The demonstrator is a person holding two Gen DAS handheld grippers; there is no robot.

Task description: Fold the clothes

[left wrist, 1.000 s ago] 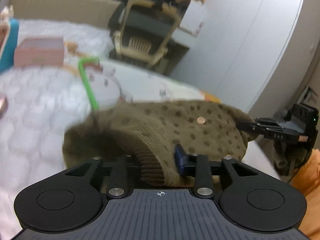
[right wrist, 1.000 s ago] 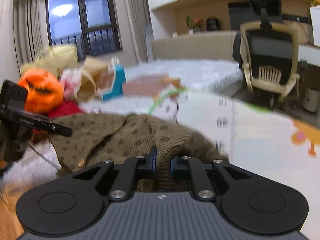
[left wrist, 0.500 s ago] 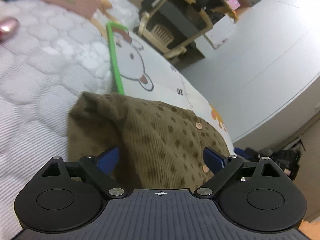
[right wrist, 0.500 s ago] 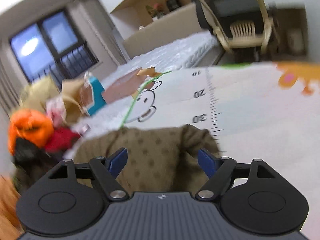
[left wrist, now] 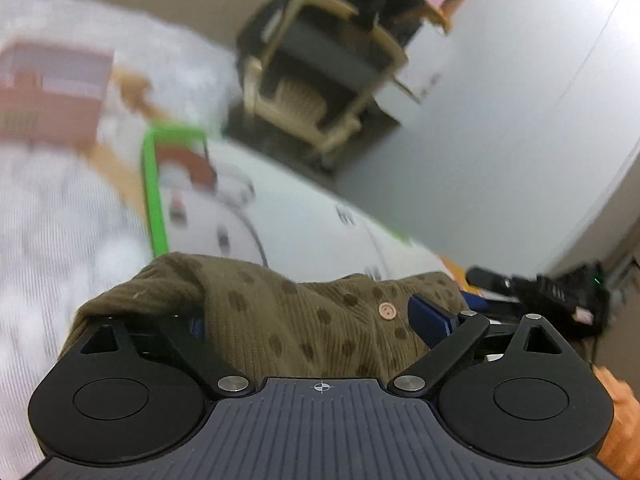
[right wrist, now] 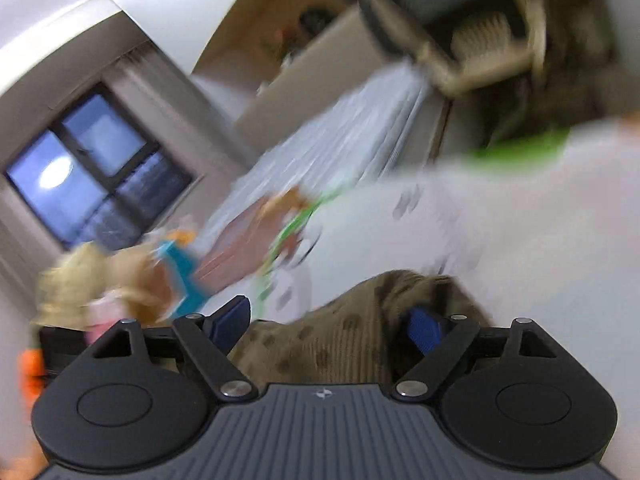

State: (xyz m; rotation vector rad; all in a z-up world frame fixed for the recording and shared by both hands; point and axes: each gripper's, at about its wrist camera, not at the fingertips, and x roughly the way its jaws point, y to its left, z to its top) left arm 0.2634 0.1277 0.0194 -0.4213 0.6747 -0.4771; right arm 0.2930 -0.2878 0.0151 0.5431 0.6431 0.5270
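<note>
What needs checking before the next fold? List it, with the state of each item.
1. Left gripper open: ok.
2. Right gripper open: ok.
3. Brown dotted cardigan released by both: ok; it lies between the spread fingers.
4. Cardigan resting on the play mat: ok.
5. Fold flat and even: cannot tell, only bunched near edge shows.
6. Views sharp enough to aim: not ok, both blurred.

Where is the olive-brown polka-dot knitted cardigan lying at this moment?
The olive-brown polka-dot knitted cardigan lies bunched on the white cartoon play mat, just ahead of the open left gripper; the right wrist view shows it likewise.
</note>
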